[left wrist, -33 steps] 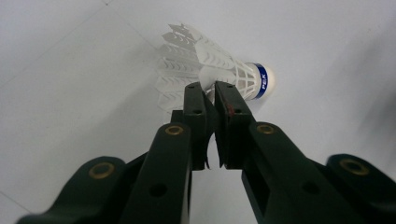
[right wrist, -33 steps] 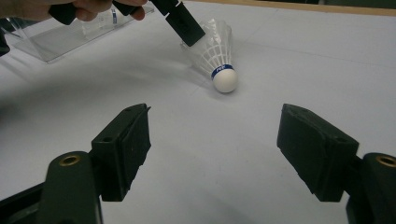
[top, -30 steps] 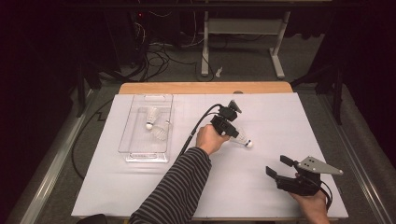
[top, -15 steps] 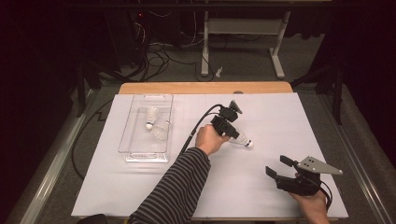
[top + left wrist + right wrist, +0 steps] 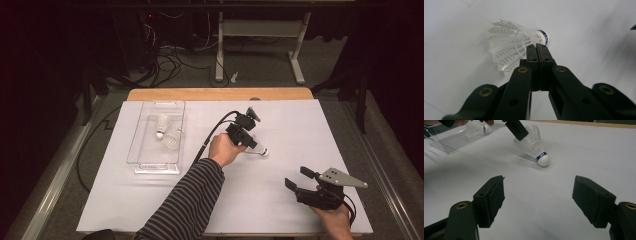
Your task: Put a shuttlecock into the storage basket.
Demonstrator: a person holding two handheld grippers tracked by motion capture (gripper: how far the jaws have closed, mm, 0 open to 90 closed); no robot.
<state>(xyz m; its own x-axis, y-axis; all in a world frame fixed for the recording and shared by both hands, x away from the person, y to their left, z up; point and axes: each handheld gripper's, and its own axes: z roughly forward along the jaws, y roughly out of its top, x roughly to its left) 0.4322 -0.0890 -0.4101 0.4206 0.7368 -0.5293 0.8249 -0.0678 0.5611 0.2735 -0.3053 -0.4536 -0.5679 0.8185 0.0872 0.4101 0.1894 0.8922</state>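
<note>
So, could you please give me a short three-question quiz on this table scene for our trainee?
1. True or false: the fingers of the right gripper are shut.
2. How many white feathered shuttlecocks lie in the clear plastic tray?
3. Which gripper pinches the skirt of the white shuttlecock with the blue band, outside the tray? A: left gripper. B: right gripper.
Key: 1 false, they stand open. 2 two. 3 A.
</note>
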